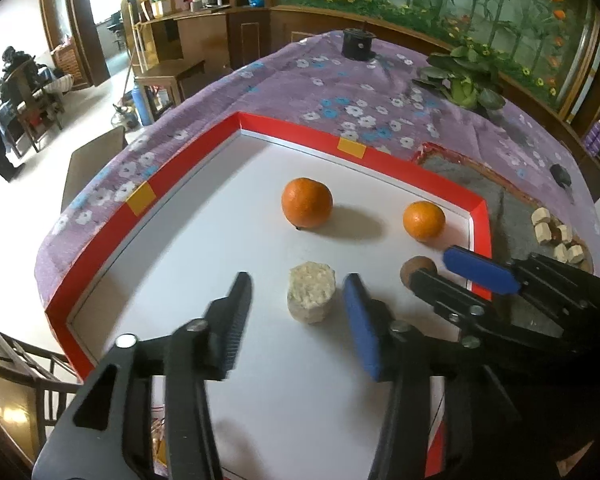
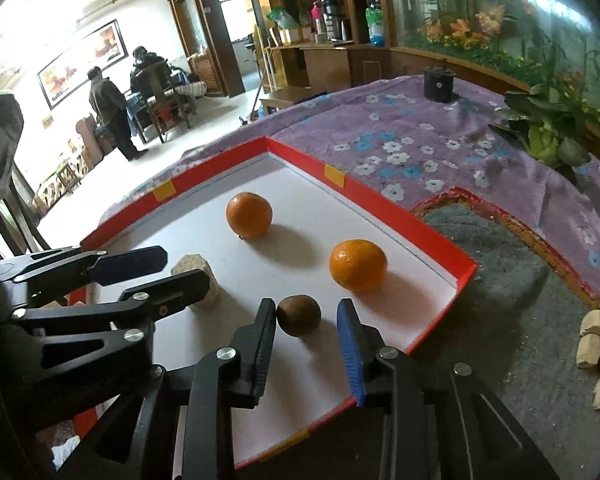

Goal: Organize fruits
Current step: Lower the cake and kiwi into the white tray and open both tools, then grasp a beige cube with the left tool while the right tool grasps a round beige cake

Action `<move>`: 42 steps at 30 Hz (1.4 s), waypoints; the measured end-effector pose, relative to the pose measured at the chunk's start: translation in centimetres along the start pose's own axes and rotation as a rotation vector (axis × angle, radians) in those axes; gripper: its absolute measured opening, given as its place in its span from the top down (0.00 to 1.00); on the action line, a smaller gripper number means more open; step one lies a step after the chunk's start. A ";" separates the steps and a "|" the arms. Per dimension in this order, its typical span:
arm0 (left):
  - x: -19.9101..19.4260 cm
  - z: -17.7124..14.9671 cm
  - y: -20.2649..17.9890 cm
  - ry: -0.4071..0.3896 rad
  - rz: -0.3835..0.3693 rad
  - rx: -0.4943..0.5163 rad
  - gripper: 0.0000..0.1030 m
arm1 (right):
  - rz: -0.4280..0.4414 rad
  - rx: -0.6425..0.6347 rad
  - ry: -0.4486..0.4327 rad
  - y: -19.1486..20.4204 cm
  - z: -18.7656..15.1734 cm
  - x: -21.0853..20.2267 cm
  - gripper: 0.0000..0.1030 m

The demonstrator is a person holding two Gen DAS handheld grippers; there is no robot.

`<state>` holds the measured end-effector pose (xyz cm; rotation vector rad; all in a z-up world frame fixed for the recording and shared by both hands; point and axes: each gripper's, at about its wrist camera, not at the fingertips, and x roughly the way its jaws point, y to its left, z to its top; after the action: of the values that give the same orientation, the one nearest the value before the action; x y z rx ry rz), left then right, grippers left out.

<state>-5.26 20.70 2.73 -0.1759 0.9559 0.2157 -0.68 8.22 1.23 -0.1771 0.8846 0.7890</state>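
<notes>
Nearest in the red-rimmed tray (image 1: 482, 216), the left gripper (image 1: 298, 292) stands apart around a pale crumbly cake (image 1: 311, 297), pads clear of it. Beside it the right gripper (image 2: 306, 320) brackets a brown kiwi (image 2: 299, 315), jaws apart. Two oranges (image 2: 249, 215) (image 2: 357, 265) sit deeper in the tray

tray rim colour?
Red, with small yellow tape patches; the tray rim shows best in the left wrist view.

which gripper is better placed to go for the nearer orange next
Right, probably. The right gripper sits by the kiwi, with the nearer orange just beyond its open fingers. The left gripper straddles the pale block, farther from it.
</notes>
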 end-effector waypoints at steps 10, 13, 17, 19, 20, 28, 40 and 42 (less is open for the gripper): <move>-2.1 0.1 -2.3 -0.050 -0.019 0.021 0.50 | -0.031 0.050 -0.086 -1.3 -1.5 -5.4 0.57; -2.8 0.1 -4.1 -0.064 -0.042 0.049 0.49 | -0.062 0.065 -0.097 -2.4 -2.5 -7.2 0.56; -3.3 0.2 -6.9 -0.074 -0.085 0.081 0.42 | -0.127 0.115 -0.112 -5.1 -4.7 -9.9 0.56; -3.5 0.3 -8.4 -0.076 -0.103 0.102 0.42 | -0.162 0.145 -0.117 -6.6 -5.8 -10.9 0.55; -3.5 0.3 -9.2 -0.076 -0.113 0.115 0.42 | -0.182 0.159 -0.119 -7.4 -6.3 -11.4 0.55; -3.0 0.0 -16.1 -0.048 -0.182 0.214 0.42 | -0.261 0.285 -0.128 -12.8 -10.4 -14.9 0.55; -0.8 0.6 -21.7 0.003 -0.252 0.269 0.42 | -0.324 0.393 -0.160 -17.2 -13.9 -18.1 0.52; -0.1 0.8 -22.4 0.021 -0.247 0.273 0.42 | -0.317 0.400 -0.162 -17.7 -14.1 -18.1 0.52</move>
<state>1.16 -0.72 4.46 -0.0440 0.9649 -0.1442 -4.30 -20.50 2.75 0.0981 0.8175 0.3162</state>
